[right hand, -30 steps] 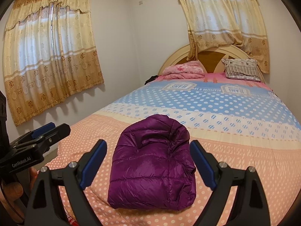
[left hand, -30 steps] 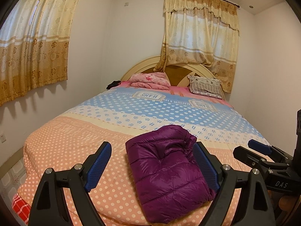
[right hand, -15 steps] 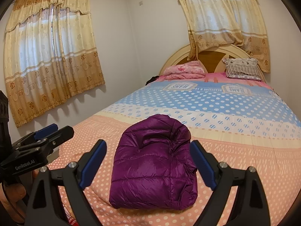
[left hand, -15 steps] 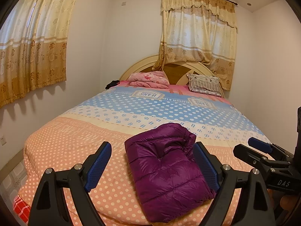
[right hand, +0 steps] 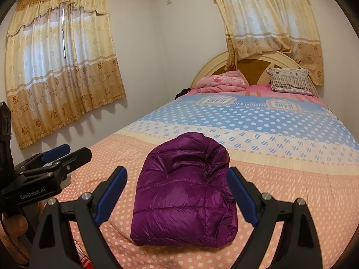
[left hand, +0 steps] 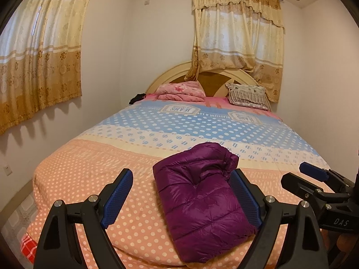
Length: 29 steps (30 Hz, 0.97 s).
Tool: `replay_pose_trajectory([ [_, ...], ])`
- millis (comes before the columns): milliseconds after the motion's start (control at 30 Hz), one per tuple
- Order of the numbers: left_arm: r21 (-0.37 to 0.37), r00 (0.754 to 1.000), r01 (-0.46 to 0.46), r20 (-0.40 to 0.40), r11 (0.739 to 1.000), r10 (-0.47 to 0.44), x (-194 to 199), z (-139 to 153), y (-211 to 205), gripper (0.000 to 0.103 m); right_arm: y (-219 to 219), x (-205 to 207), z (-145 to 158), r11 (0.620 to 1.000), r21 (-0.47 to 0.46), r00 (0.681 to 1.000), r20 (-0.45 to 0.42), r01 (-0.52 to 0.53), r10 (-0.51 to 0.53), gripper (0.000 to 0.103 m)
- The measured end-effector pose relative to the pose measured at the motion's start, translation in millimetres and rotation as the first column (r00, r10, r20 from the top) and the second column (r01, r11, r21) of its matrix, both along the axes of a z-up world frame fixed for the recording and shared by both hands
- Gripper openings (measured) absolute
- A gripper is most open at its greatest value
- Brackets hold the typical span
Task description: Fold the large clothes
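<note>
A purple puffer jacket (left hand: pixel 202 201) lies folded into a compact bundle on the bed (left hand: pixel 94 174), near its foot edge; it also shows in the right wrist view (right hand: pixel 184 195). My left gripper (left hand: pixel 181 197) is open and empty, held back from the bed with the jacket in front of its right finger. My right gripper (right hand: pixel 177 195) is open and empty, with the jacket seen between its fingers but apart from them. Each gripper shows in the other's view, the right one (left hand: pixel 318 186) and the left one (right hand: pixel 51 163).
The bed has a dotted orange, white and blue quilt (right hand: pixel 280 134). A folded pink blanket (left hand: pixel 181 90) and a striped pillow (left hand: pixel 246 95) lie by the headboard (left hand: pixel 175 76). Curtains (left hand: pixel 40 51) hang on the left and back walls. A wall runs along the bed's left side.
Both grippers have drawn back slightly from the jacket and stayed open. The folded jacket has not moved.
</note>
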<state>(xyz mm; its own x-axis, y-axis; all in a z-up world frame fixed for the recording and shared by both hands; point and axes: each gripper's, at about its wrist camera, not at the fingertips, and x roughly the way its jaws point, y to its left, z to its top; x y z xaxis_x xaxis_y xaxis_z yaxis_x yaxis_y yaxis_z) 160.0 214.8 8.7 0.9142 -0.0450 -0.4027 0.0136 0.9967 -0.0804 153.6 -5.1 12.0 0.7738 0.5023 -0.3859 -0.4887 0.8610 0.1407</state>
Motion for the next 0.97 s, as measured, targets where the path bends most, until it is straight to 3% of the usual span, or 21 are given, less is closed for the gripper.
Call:
replay_pose_trajectory([
  [533,-0.023,0.999,0.026,0.042,0.999,-0.025,-7.0,4.2,-5.5,0.098,3.7,-0.4,-0.9,1.0,-0.004,1.0,0.0,-0.012,0.012,0.092],
  [700,-0.018,0.995,0.04,0.097,0.999,-0.038,-15.7,4.9,-8.1,0.099,3.8,-0.3,-1.2,1.0,-0.005,1.0,-0.001,-0.009,0.009,0.092],
  [867,0.032,0.995,0.027,0.096,0.999,-0.03,-15.4,4.6,-16.4,0.099,5.9,-0.2,-1.2,1.0,-0.006,1.0,-0.003,-0.005,0.005,0.092],
  [967,0.017,0.998,0.011,0.059,1.0,-0.012,-9.0,1.5,-14.2,0.099,3.6,0.7,-0.9,1.0,0.0,1.0,-0.003,0.0,0.0,0.092],
])
